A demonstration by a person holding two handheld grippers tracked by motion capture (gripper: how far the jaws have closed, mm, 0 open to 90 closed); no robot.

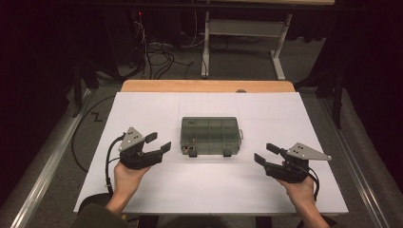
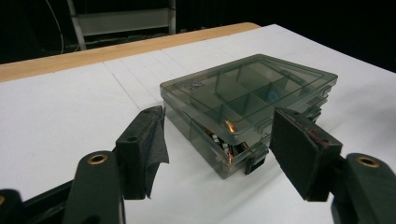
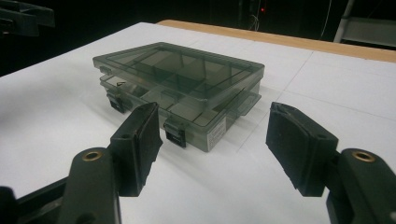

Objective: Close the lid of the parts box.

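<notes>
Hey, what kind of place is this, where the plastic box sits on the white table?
Probably a lab or workshop set up for recording. A white table bears just one smoky compartment box, loose cables lie on the carpeted floor behind, and a second desk frame stands in the dark background.

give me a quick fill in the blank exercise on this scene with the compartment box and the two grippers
1. The smoky clear compartment box rests on the white table with its lid ____.
2. It lies ____ the left hand-held gripper and the right hand-held gripper.
3. The jaws of both grippers stand ____, with nothing held.
4. Black ____ sit on the box's front edge, the side nearest the person.

Missing words: closed; between; open; latches
</notes>
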